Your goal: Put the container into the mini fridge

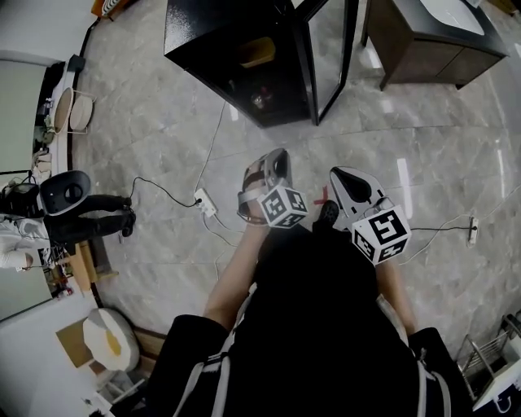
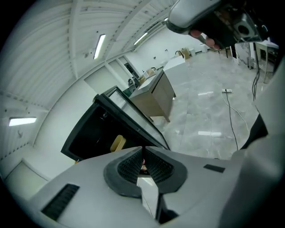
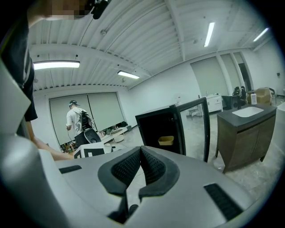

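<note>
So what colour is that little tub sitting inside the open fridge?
Pale yellow; the container shows best in the right gripper view.

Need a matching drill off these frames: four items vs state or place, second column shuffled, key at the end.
Column 1
1. fridge door
2. yellow container
3. left gripper
4. brown cabinet

Column 2
A. jaws together, nothing held
B. on the floor beside the mini fridge, white basin on top
C. standing open
D. on a shelf inside the mini fridge

Pairs: 1-C, 2-D, 3-A, 4-B
</note>
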`<state>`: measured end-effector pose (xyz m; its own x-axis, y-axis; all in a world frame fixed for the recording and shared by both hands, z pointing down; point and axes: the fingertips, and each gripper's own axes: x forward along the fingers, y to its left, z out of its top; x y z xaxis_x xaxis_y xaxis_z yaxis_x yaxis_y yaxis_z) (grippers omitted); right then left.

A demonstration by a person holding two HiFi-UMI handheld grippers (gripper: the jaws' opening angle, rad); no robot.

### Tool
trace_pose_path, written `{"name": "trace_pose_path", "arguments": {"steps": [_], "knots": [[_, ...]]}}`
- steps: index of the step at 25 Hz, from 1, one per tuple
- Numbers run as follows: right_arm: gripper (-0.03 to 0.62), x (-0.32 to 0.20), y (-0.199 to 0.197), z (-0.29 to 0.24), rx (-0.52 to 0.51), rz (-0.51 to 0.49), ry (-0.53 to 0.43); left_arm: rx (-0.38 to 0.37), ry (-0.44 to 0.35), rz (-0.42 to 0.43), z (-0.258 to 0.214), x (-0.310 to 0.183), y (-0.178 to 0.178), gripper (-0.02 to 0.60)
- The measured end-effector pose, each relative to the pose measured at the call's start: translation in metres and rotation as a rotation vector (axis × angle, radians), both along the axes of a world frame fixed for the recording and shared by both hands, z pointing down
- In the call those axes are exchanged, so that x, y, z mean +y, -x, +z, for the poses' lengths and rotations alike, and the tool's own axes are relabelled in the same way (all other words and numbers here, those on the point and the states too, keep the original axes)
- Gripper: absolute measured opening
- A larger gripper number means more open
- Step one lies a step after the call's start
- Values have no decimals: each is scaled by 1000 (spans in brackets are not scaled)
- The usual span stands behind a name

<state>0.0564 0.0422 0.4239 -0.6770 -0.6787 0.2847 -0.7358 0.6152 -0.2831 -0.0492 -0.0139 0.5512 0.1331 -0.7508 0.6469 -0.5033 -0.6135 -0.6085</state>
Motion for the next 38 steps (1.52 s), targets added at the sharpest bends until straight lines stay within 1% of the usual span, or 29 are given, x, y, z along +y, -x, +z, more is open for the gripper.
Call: {"name": "trace_pose_path", "arguments": {"steps": [1,2,5,7,10,13,16,18,19,21,23,26,30,38], "knots": [[18,0,-1,0,-1,2,-2,12,5,3,-3,2,-1,46],[18,0,-2,1,-2,4,-3,39,11,6,-8,5,-4,43],[18,-2,1,5,6,7,-2,179,27,11,-30,15,-9,38],[18,-2,6,1,6,9,-10,299,37,3,-54,26,-8,35],[18,-7,14,-2,-6,31,-8,549,68,-19,-91,36,-4,34],[18,-5,23,-3,-23,49,3,753,91,-38,-115,46,4,34],[18,-2,31,-10,-38,55,-15,906,122,-47,-137,57,9,34],[18,3,35,-15,-39,52,-31,992,147,-43,-150,65,7,34],[18,5,38,-16,-40,46,-33,1023,154,-35,-156,69,6,33],[17,10,43,-15,-23,30,-31,1048,157,-13,-163,73,3,34],[18,12,43,-11,17,28,-34,1049,165,-3,-162,74,0,34],[17,15,37,-11,58,35,-53,1041,183,-13,-157,76,-5,33],[17,19,30,-22,58,43,-81,1034,184,-16,-156,75,-5,34],[17,27,10,-28,57,59,-92,1013,168,-31,-155,77,-11,32]]}}
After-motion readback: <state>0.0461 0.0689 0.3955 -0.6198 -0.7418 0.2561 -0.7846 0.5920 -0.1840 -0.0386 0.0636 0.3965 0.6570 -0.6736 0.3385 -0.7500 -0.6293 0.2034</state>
